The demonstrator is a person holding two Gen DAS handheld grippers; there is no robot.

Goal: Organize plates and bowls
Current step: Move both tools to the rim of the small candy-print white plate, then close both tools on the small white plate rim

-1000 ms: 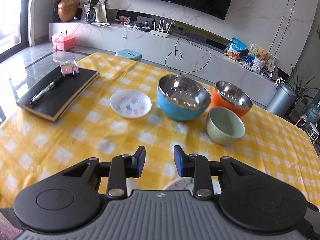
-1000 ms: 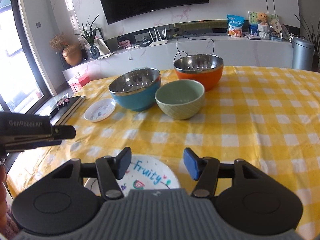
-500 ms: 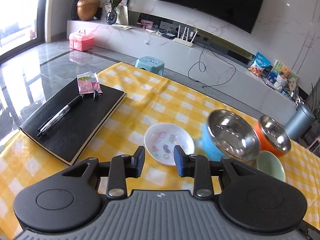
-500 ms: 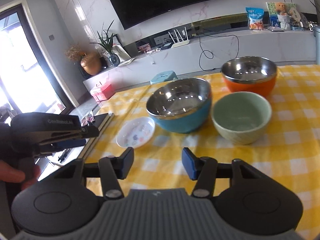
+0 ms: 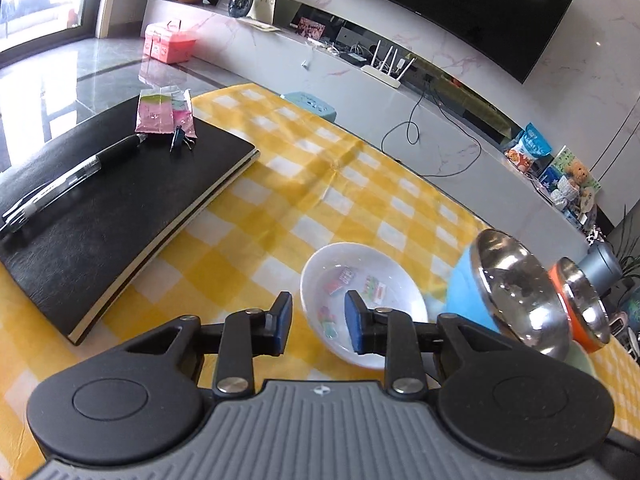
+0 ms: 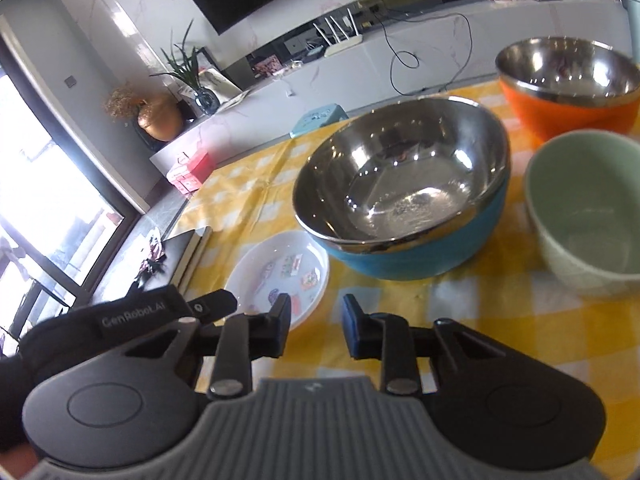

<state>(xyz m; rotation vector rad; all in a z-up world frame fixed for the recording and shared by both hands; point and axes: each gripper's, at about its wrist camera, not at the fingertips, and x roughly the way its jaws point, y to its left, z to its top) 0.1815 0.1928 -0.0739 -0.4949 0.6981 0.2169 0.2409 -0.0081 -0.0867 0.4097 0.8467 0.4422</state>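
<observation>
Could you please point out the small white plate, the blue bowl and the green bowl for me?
small white plate (image 5: 394, 280): left wrist view, inner surface.
blue bowl (image 6: 404, 184): right wrist view, steel inside.
green bowl (image 6: 588, 216): right wrist view, inner wall.

A home living room — wall-mounted television (image 5: 460, 4); marble media console (image 5: 320, 68); potted plant (image 6: 188, 68).

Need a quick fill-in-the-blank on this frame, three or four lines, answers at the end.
1. The pen lies on the black ____.
2. The small white plate sits beside the ____ bowl with the steel lining.
3. The tablecloth is checked white and ____.
4. The bowl without a steel lining is pale ____.

Answers: notebook; blue; yellow; green
</observation>
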